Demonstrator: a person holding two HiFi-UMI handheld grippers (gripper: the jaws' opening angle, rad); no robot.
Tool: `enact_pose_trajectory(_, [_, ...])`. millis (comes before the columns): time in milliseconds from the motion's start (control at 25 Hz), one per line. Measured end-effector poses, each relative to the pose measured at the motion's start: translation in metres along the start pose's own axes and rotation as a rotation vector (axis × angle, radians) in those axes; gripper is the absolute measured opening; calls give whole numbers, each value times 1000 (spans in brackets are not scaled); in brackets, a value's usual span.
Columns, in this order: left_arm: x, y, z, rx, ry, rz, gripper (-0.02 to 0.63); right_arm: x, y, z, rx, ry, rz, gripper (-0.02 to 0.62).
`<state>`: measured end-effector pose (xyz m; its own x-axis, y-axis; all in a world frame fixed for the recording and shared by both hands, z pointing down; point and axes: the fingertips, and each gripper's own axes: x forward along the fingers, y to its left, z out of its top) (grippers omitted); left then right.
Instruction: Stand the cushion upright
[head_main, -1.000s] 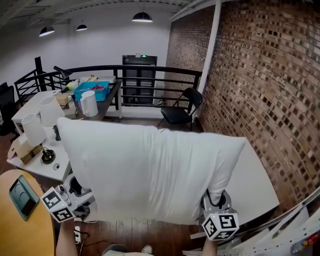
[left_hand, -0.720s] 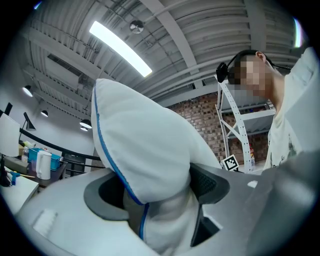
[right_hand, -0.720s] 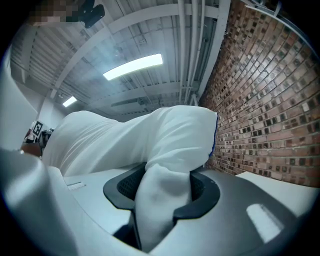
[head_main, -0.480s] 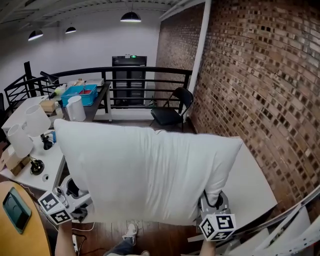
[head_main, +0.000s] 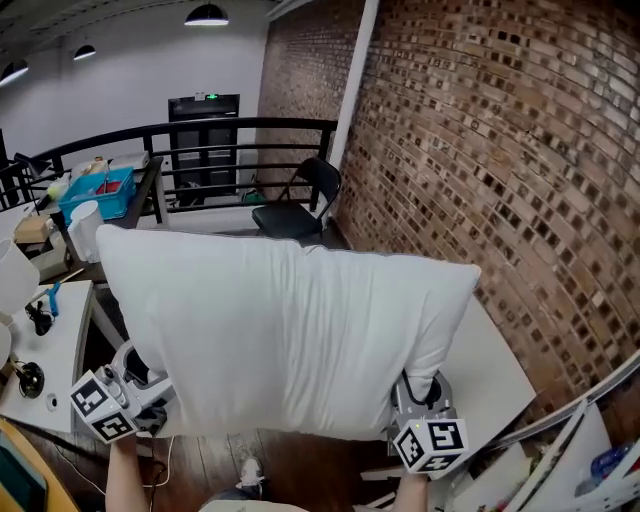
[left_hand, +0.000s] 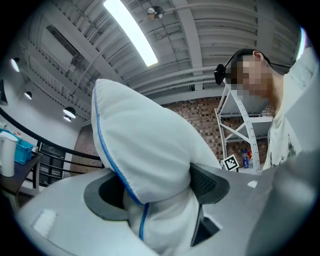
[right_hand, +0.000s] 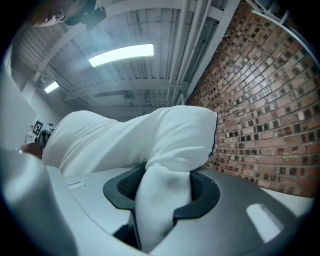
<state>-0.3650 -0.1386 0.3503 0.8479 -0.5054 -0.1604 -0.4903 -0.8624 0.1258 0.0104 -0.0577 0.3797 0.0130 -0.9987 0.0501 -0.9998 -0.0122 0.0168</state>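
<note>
Cushion (head_main: 290, 330) hangs in the air, its lower corners pinched tight by my left gripper (head_main: 135, 380) and right gripper (head_main: 418, 395). Behind it is the white table (head_main: 495, 375), farther off a black chair (head_main: 295, 205) and the brick wall (head_main: 500, 150). The wall now fills more of the view than a second ago.

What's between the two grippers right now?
The cushion: it spans the whole gap, with the left gripper and right gripper each shut on a bottom corner. The head view shows it.
</note>
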Motion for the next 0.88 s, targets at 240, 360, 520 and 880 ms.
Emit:
enact_pose_trajectory(240, [44, 41, -5, -37, -1, -68, 357, 31, -13, 7, -17, 22, -65, 169])
enact_pose_trajectory(360, [63, 56, -5, -55, -4, -103, 357, 41, -20, 15, -27, 26, -101, 170])
enact_pose_trajectory(520, [87, 72, -2, -68, -6, -159, 357, 48, -26, 23, -34, 23, -160, 170])
enact_pose_trajectory(880, [147, 87, -8, -91, 8, -305, 357, 46, -49, 24, -20, 5, -292, 170])
